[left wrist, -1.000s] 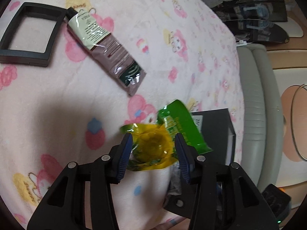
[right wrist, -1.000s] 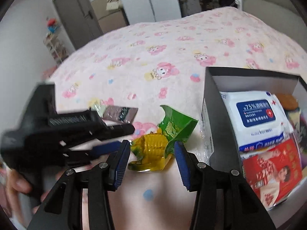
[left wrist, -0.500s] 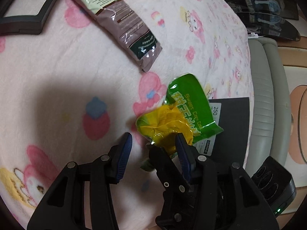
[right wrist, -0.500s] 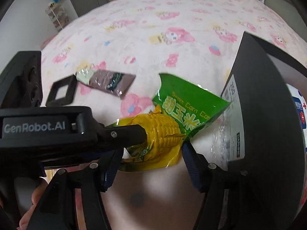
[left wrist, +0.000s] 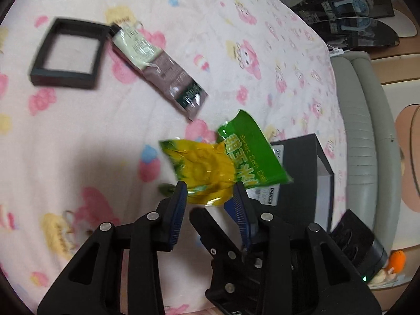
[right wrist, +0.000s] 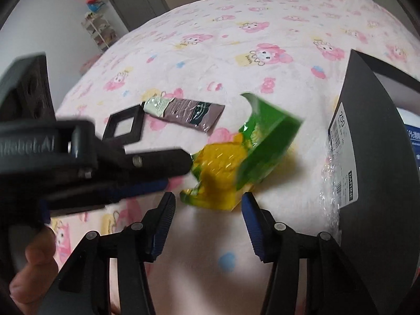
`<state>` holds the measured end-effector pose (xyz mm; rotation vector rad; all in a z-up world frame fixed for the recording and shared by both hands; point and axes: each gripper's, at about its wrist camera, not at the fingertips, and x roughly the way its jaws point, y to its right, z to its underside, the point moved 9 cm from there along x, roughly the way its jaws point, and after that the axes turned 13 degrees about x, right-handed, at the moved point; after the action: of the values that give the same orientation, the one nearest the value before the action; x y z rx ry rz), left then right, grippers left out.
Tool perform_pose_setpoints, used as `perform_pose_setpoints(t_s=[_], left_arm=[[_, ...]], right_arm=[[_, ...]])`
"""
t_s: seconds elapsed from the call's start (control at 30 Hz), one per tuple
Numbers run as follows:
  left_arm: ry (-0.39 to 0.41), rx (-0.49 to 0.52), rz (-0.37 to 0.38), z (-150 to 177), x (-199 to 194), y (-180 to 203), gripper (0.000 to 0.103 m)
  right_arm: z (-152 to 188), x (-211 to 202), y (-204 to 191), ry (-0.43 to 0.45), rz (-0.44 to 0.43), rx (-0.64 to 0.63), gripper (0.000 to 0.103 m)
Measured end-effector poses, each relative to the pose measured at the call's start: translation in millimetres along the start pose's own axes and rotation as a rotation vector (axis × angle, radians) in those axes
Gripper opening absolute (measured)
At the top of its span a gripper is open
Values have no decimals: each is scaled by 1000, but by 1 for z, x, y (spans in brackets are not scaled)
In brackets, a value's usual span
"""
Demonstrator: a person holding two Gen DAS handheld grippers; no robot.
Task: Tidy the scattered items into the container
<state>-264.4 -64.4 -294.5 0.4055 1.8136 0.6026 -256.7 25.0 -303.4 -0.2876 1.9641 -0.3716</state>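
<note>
From the left wrist, the left gripper stood spread around the corn pack's near end; contact was unclear. The box lay just beyond, its inside hidden.

From the right wrist, the right gripper gaped empty below the blurred pack. The box wall hid nearly all contents. A sachet and frame lay on the blanket.

Corn packet beside black box
</note>
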Motion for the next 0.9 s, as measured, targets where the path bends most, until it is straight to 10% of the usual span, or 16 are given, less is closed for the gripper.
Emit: perform_pose_setpoints(t_s=[0.3,0.9], left_arm=[[-45,-67,67,-10,31,-10,50],[-16,-34,43,-16,29,-6,48]], right_arm=[[-26,-1,19,61,82,11,48],[-11,16,1,-66,-93,-26,48]])
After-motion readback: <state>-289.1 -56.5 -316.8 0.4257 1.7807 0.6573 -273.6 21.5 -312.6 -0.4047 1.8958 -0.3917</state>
